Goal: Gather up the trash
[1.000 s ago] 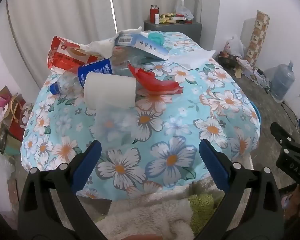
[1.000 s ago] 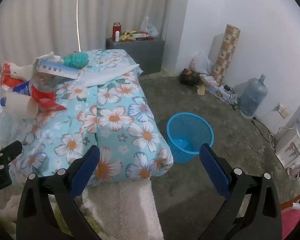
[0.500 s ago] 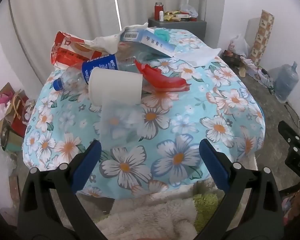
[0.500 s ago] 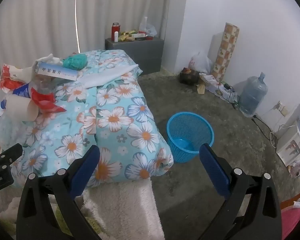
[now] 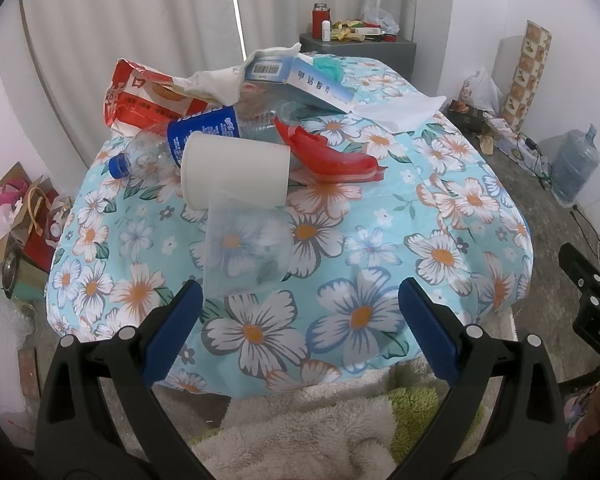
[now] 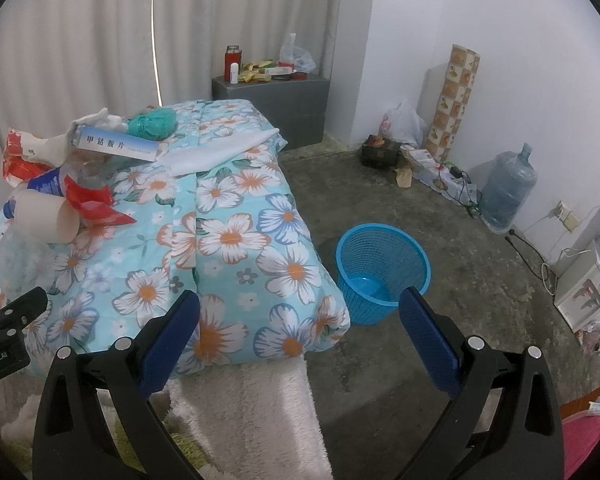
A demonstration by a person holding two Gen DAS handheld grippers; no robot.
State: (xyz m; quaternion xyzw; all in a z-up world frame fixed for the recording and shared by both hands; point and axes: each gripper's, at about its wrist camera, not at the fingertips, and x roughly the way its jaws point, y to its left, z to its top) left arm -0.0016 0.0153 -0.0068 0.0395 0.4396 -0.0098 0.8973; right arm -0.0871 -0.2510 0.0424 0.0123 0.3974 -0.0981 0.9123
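Blue-padded jaws of the left gripper (image 5: 300,328) gape wide and empty, now closer to the trash heap than a second ago, the white paper cup (image 5: 236,174) looming larger at the table's (image 5: 440,208) far-left corner. The right gripper (image 6: 300,336) has barely shifted, jaws spread and empty, blue basket (image 6: 382,270) on the floor beside the table.

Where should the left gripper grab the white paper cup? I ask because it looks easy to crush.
Judging by its pose, take the paper cup across its side wall near the closed base at the left, coming from above. It lies on its side with its open mouth toward the red wrapper, and the base should resist squeezing better.
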